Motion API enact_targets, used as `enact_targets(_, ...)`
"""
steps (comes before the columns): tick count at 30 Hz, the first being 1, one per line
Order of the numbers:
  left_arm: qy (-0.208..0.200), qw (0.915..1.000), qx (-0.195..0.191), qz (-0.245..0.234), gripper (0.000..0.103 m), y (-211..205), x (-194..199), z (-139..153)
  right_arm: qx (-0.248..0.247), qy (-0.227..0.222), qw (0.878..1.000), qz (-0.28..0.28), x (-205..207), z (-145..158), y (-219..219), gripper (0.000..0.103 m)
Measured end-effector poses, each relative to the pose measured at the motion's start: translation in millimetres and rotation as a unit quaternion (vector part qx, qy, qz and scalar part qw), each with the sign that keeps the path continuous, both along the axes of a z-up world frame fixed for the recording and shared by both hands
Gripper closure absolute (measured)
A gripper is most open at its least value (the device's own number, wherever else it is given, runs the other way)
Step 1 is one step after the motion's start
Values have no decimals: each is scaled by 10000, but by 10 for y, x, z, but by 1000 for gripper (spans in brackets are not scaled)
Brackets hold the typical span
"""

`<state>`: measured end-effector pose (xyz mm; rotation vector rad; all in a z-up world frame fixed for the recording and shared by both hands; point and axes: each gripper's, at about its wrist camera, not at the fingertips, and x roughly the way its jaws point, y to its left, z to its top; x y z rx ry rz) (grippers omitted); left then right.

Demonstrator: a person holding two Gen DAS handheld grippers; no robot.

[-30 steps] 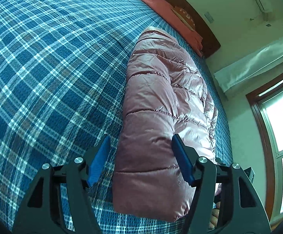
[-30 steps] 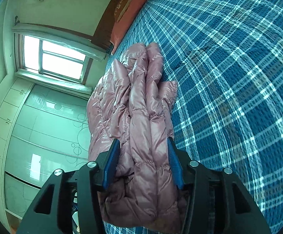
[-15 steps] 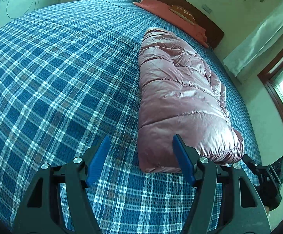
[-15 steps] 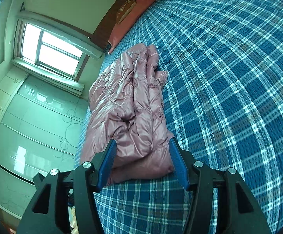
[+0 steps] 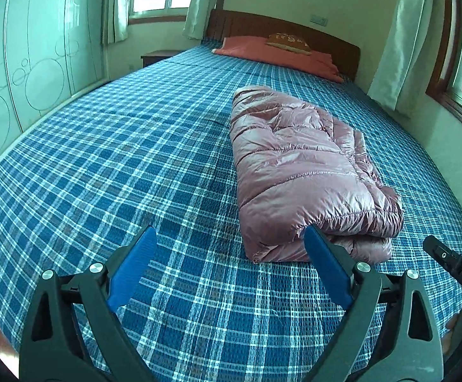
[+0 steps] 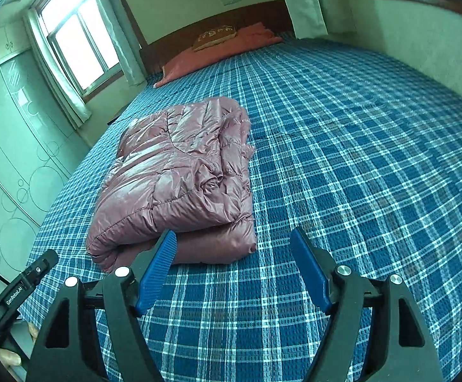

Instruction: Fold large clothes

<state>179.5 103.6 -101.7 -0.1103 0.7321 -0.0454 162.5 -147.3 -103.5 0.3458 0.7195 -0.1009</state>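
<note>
Pink puffer jacket (image 5: pixel 307 172) lies folded in a compact bundle on the plaid bedspread (image 5: pixel 129 159), well short of the pillow (image 5: pixel 275 52). Left gripper (image 5: pixel 231 264) and right gripper (image 6: pixel 231 267) released, jaws just opening, empty, near its closest edge: fold apparently done.

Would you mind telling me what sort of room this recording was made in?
Most likely a home bedroom: a large bed under a blue plaid cover, a wooden headboard with a reddish pillow against it, and curtained windows.
</note>
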Motion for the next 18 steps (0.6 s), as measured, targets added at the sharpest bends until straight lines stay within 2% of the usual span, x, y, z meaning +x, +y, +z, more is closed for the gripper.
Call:
enact_targets(6, -280, 9987, 413, 49, 4, -67, -204, 198, -494, -151, 9987, -20, 34, 242, 234, 23)
enact_targets(13, -423, 9984, 348, 99, 4, -33, -347, 344, -920, -292, 9953, 8, -26, 402, 425, 22)
enact_targets(18, -438, 9986, 287, 104, 4, -10, -414, 376, -1012, -343, 9943, 17, -58, 458, 496, 21)
